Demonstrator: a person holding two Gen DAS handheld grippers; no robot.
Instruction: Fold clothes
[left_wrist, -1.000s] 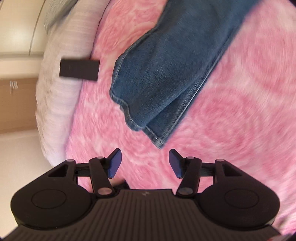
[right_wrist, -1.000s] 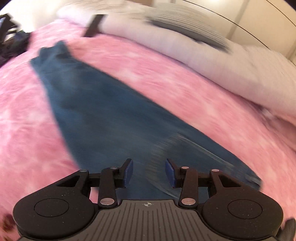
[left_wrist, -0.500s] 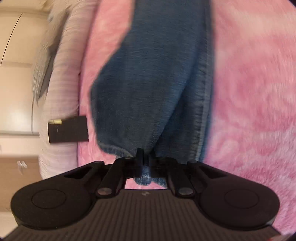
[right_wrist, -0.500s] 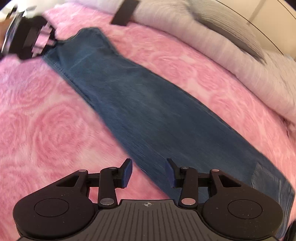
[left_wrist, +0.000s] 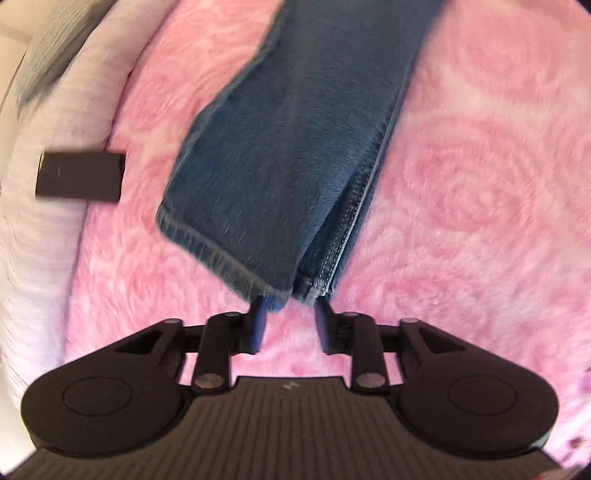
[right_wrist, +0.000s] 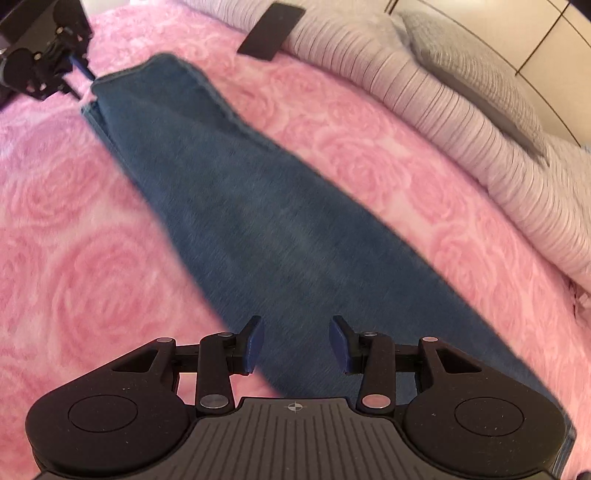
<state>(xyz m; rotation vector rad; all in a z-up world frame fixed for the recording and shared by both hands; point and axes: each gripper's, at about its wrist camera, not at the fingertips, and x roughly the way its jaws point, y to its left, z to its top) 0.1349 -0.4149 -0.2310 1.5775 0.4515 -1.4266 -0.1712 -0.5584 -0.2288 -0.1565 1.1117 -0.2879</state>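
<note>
Using the jeans (right_wrist: 266, 221) as the anchor here. Closest in, the right gripper (right_wrist: 295, 341) hangs over the wide end of them, blue pads spread apart with nothing between, denim showing through the gap. Fabric runs under the gripper body and off the bottom right edge of that view.

The jeans themselves are laid out long and flat on the pink rose-pattern blanket (right_wrist: 74, 295), legs stacked one on top of the other, stretching diagonally away from the right gripper toward the far left corner.

At that far end is the leg hem, and that's where the left gripper (left_wrist: 290, 321) sits. Its jaws have just been opening; the pads are apart now, one on each side of the hem tip (left_wrist: 295, 290), and the cloth pokes a little way between the fingertips without being squeezed. From the right wrist view you can see the same gripper as a dark blur right at the hem corner.

Beyond the jeans, a pale ribbed duvet (right_wrist: 461, 122) is bunched along the blanket's edge. A small flat black rectangle (right_wrist: 271, 33) rests on the duvet near the hem end, apart from the denim. A grey pillow (right_wrist: 472, 74) lies on the duvet further back.
</note>
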